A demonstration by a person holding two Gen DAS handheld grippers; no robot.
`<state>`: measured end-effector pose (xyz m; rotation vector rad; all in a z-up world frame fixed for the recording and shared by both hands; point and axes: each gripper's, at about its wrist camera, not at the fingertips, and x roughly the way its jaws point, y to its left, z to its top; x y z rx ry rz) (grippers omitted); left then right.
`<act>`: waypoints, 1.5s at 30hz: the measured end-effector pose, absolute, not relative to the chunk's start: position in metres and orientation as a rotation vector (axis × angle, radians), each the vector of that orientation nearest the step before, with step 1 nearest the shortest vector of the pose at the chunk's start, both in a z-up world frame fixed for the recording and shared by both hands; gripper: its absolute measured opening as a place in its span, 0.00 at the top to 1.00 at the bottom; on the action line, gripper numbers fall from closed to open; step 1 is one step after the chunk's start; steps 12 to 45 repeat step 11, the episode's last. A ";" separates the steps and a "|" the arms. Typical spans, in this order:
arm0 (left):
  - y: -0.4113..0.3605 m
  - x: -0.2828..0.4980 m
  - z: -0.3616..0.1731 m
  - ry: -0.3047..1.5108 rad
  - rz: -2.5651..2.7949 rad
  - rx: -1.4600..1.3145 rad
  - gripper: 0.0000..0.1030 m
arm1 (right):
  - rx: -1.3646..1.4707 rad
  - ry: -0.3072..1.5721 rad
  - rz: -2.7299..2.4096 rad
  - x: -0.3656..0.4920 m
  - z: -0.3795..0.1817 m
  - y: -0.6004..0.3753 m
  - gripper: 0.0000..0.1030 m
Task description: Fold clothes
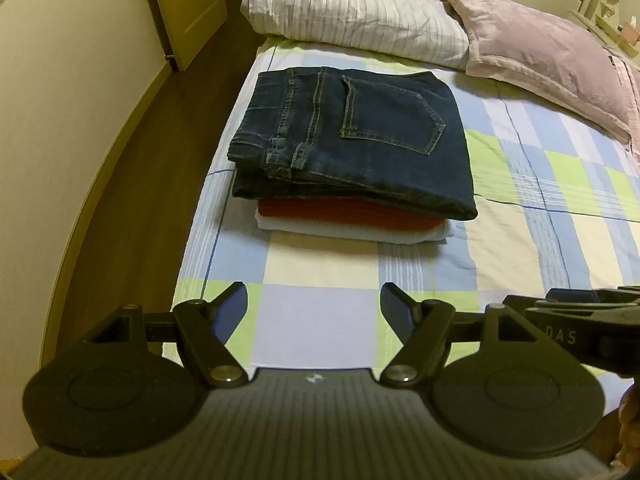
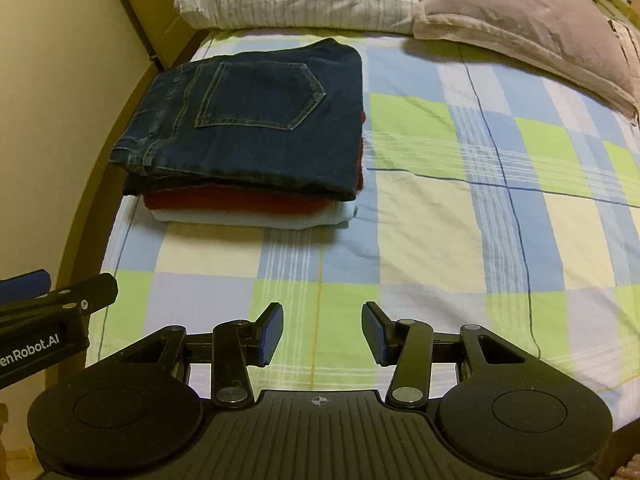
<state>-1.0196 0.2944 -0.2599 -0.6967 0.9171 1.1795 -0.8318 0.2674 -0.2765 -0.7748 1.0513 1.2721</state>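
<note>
Folded dark blue jeans (image 1: 352,140) lie on top of a stack with a folded red garment (image 1: 348,216) and a folded white garment (image 1: 360,234) beneath, on the checked bed sheet (image 1: 320,320). The stack also shows in the right wrist view, with the jeans (image 2: 256,120) up left. My left gripper (image 1: 314,300) is open and empty, hovering above the sheet short of the stack. My right gripper (image 2: 322,320) is open and empty, to the right of the stack and nearer the foot of the bed. The right gripper's body (image 1: 580,328) appears beside the left one.
A white striped pillow (image 1: 352,8) and a pink pillow (image 1: 540,52) lie at the head of the bed. The bed's left edge drops to a wooden floor (image 1: 152,152) beside a wall and a door (image 1: 188,4). Bare sheet (image 2: 480,200) spreads right of the stack.
</note>
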 end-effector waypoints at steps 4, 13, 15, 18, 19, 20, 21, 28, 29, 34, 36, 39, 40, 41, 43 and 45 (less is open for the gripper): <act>0.292 -1.023 -0.259 0.910 1.191 -0.692 0.32 | -0.782 1.046 1.282 -0.835 -0.277 0.267 0.54; 0.282 -1.026 -0.254 0.891 1.214 -0.650 0.32 | -0.772 1.041 1.281 -0.838 -0.275 0.258 0.54; 0.282 -1.026 -0.254 0.891 1.214 -0.650 0.32 | -0.772 1.041 1.281 -0.838 -0.275 0.258 0.54; 0.282 -1.026 -0.254 0.891 1.214 -0.650 0.32 | -0.772 1.041 1.281 -0.838 -0.275 0.258 0.54; 0.282 -1.026 -0.254 0.891 1.214 -0.650 0.32 | -0.772 1.041 1.281 -0.838 -0.275 0.258 0.54; 0.282 -1.026 -0.254 0.891 1.214 -0.650 0.32 | -0.772 1.041 1.281 -0.838 -0.275 0.258 0.54; 0.282 -1.026 -0.254 0.891 1.214 -0.650 0.32 | -0.772 1.041 1.281 -0.838 -0.275 0.258 0.54; 0.282 -1.026 -0.254 0.891 1.214 -0.650 0.32 | -0.772 1.041 1.281 -0.838 -0.275 0.258 0.54; 0.282 -1.026 -0.254 0.891 1.214 -0.650 0.32 | -0.772 1.041 1.281 -0.838 -0.275 0.258 0.54; 0.282 -1.026 -0.254 0.891 1.214 -0.650 0.32 | -0.772 1.041 1.281 -0.838 -0.275 0.258 0.54; 0.282 -1.026 -0.254 0.891 1.214 -0.650 0.32 | -0.772 1.041 1.281 -0.838 -0.275 0.258 0.54; 0.282 -1.026 -0.254 0.891 1.214 -0.650 0.32 | -0.772 1.041 1.281 -0.838 -0.275 0.258 0.54; 0.282 -1.026 -0.254 0.891 1.214 -0.650 0.32 | -0.772 1.041 1.281 -0.838 -0.275 0.258 0.54; 0.282 -1.026 -0.254 0.891 1.214 -0.650 0.32 | -0.772 1.041 1.281 -0.838 -0.275 0.258 0.54; 0.282 -1.026 -0.254 0.891 1.214 -0.650 0.32 | -0.772 1.041 1.281 -0.838 -0.275 0.258 0.54; 0.282 -1.026 -0.254 0.891 1.214 -0.650 0.32 | -0.772 1.041 1.281 -0.838 -0.275 0.258 0.54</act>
